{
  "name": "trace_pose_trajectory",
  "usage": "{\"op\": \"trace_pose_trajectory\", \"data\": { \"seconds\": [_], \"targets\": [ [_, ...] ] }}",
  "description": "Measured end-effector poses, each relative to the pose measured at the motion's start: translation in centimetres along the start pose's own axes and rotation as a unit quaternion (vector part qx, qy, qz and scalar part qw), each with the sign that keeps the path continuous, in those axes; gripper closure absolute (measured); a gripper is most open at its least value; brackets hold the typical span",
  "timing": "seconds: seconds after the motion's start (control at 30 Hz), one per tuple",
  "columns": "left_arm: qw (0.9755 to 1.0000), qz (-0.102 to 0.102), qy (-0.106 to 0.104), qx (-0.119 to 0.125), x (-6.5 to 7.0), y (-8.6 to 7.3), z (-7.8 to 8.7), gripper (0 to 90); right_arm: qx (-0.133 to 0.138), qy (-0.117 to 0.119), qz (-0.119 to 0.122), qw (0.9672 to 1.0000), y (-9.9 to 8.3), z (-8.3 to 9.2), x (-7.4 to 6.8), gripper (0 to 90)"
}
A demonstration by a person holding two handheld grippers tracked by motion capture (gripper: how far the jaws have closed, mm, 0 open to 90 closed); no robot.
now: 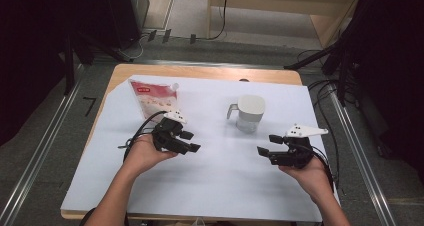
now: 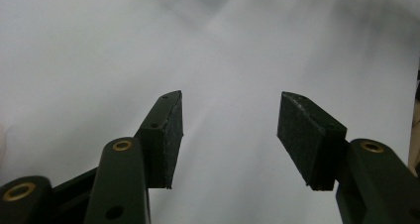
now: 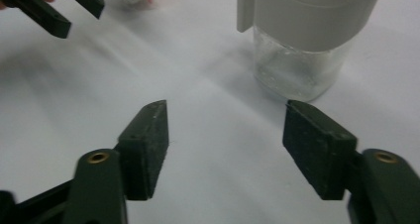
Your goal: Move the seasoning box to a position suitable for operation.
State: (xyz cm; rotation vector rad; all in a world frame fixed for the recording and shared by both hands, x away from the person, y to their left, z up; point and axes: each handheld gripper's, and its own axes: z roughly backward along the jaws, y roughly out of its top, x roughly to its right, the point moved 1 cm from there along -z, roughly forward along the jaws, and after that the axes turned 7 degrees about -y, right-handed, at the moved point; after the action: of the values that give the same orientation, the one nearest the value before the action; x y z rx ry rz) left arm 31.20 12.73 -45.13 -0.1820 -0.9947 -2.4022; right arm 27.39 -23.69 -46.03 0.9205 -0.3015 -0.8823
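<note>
A clear glass jar with a white lid and side handle (image 1: pixel 248 113) stands upright on the white sheet, right of centre; up close the jar (image 3: pixel 302 40) rises just beyond my right jaws. A red and white spouted pouch (image 1: pixel 154 98) stands at the back left. My left gripper (image 1: pixel 190 141) hovers in front of the pouch, open, with bare sheet between its jaws (image 2: pixel 229 135). My right gripper (image 1: pixel 269 145) is held low, to the right of and in front of the jar, open and empty (image 3: pixel 225 144). The left gripper's jaws (image 3: pixel 59 8) show far off in the right gripper view.
A white sheet (image 1: pixel 215 186) covers most of the wooden table (image 1: pixel 200 72). Dark equipment and cables (image 1: pixel 330 86) lie on the floor to the right and behind. Metal rails run along both sides of the table.
</note>
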Motion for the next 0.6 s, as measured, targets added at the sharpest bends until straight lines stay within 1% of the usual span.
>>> {"op": "trace_pose_trajectory", "data": {
  "seconds": [0.03, 0.07, 0.1, 0.13, 0.17, 0.23, 0.27, 0.3, 0.33, 0.37, 0.4, 0.43, 0.47, 0.53, 0.57, 0.6],
  "targets": [
    [1.0000, -0.006, -0.001, -0.006, 0.02, -0.01, 0.00, 43.5, 0.000, -0.005, 0.004, 1.0000, 0.06, -0.13, 0.08, 37.7],
    [0.9999, -0.010, -0.003, -0.006, 0.05, -0.04, -0.03, 43.1, -0.006, -0.008, -0.002, 1.0000, 0.12, -0.18, 0.05, 39.3],
    [0.9999, -0.010, -0.003, -0.006, 0.05, -0.04, -0.03, 42.3, -0.006, -0.008, -0.002, 1.0000, 0.12, -0.18, 0.05, 39.3],
    [0.9999, -0.013, 0.000, -0.005, 0.06, -0.06, -0.04, 42.3, -0.009, -0.010, -0.007, 0.9999, 0.17, -0.20, 0.04, 41.2],
    [0.9999, -0.012, 0.002, -0.006, 0.06, -0.06, -0.01, 41.9, -0.007, -0.014, -0.011, 0.9998, 0.17, -0.25, -0.05, 42.1],
    [0.9999, -0.009, 0.005, -0.004, 0.01, 0.00, 0.19, 41.8, -0.006, -0.016, -0.002, 0.9999, 0.11, -0.33, -0.21, 41.7],
    [1.0000, -0.005, 0.004, 0.001, 0.06, 0.00, 0.25, 41.8, -0.006, -0.019, 0.005, 0.9998, 0.08, -0.37, -0.31, 41.5],
    [0.9999, -0.011, 0.007, 0.002, 0.06, 0.02, 0.37, 41.7, -0.005, -0.019, 0.011, 0.9997, 0.06, -0.43, -0.41, 41.5],
    [0.9999, -0.008, 0.006, 0.004, 0.11, 0.02, 0.39, 41.5, -0.003, -0.022, 0.014, 0.9996, 0.04, -0.48, -0.54, 42.0],
    [0.9999, -0.009, 0.007, 0.004, 0.11, 0.02, 0.46, 41.4, -0.002, -0.021, 0.014, 0.9997, 0.05, -0.51, -0.60, 45.0],
    [0.9999, -0.007, 0.005, 0.008, 0.14, 0.02, 0.51, 41.5, -0.002, -0.015, 0.012, 0.9998, 0.08, -0.52, -0.60, 46.8],
    [0.9999, -0.007, 0.005, 0.008, 0.14, 0.02, 0.51, 41.4, -0.002, -0.015, 0.012, 0.9998, 0.08, -0.52, -0.60, 46.8],
    [0.9999, -0.009, 0.005, 0.009, 0.17, 0.03, 0.63, 41.4, 0.001, -0.009, -0.001, 1.0000, 0.14, -0.56, -0.62, 48.8],
    [0.9999, -0.008, 0.008, 0.006, 0.16, 0.04, 0.70, 41.3, 0.001, -0.009, -0.009, 0.9999, 0.16, -0.58, -0.60, 48.7],
    [0.9999, -0.008, 0.008, 0.006, 0.16, 0.04, 0.70, 41.4, 0.001, -0.009, -0.009, 0.9999, 0.16, -0.58, -0.60, 48.7],
    [0.9998, -0.013, 0.013, 0.002, 0.15, 0.04, 0.72, 41.4, -0.001, -0.009, -0.010, 0.9999, 0.16, -0.57, -0.57, 48.6]
  ]
}}
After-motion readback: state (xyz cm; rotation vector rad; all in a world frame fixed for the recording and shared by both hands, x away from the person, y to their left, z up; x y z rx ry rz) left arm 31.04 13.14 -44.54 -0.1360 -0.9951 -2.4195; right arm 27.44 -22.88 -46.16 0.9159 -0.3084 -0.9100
